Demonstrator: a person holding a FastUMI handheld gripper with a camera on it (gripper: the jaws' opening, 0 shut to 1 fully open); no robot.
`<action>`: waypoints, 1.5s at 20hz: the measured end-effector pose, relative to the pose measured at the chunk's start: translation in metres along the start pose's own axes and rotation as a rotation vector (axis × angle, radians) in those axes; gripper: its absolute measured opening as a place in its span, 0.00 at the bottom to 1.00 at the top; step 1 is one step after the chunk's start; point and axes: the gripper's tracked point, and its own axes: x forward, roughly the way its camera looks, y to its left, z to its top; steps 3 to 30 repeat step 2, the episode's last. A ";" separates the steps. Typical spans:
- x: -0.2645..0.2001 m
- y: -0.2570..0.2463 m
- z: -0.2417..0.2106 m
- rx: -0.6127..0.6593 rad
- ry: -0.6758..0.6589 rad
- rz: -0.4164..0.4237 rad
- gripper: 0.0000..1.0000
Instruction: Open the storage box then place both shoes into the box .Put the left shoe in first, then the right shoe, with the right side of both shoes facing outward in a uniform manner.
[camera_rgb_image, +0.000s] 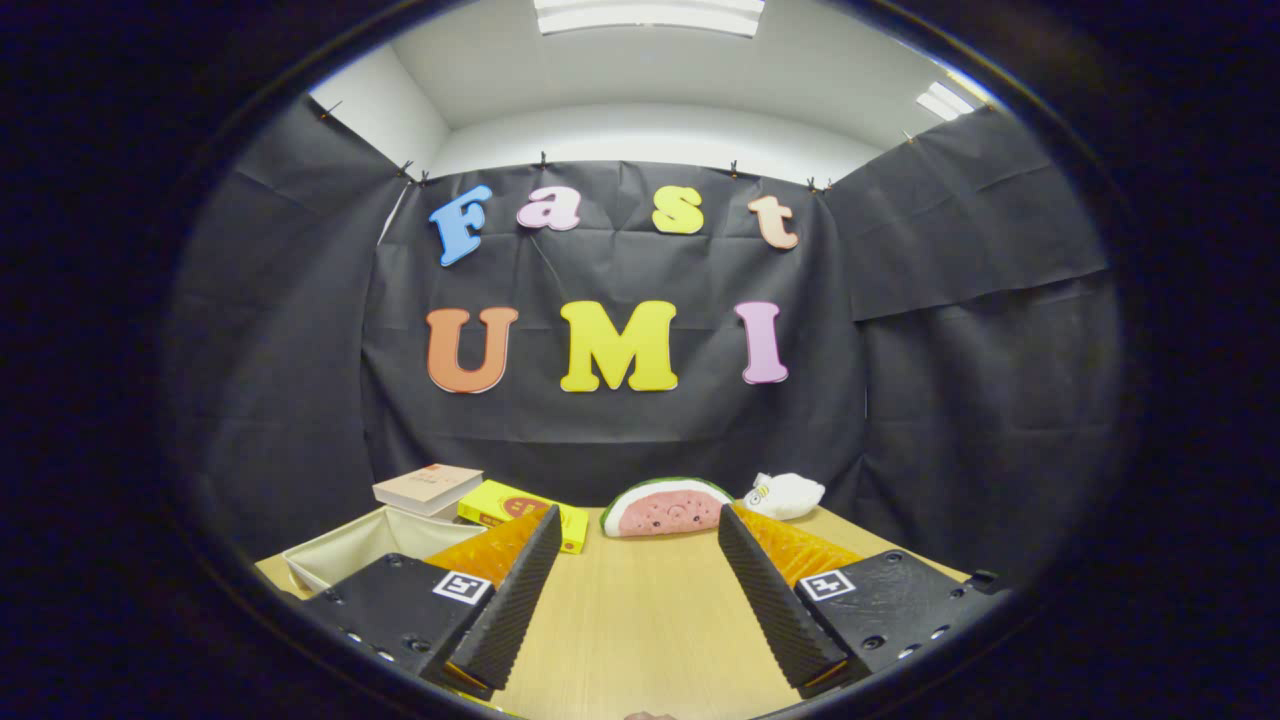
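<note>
On the wooden table (640, 620), hand-held gripper (635, 560) fingers spread, empty.

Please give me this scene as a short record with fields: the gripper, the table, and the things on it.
gripper: fingers wide apart, holding nothing, bare table between them
table: light wooden top
beyond the fingers: watermelon-slice plush toy, small white plush toy beside it
beyond the left finger: open cream fabric box, flat yellow box, beige book resting on the fabric box's far edge
</note>
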 end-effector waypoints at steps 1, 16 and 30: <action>0.000 0.000 -0.001 0.003 0.007 0.002 0.96; 0.001 0.000 -0.001 0.005 0.011 0.004 0.96; 0.001 0.000 -0.001 0.005 0.011 0.004 0.96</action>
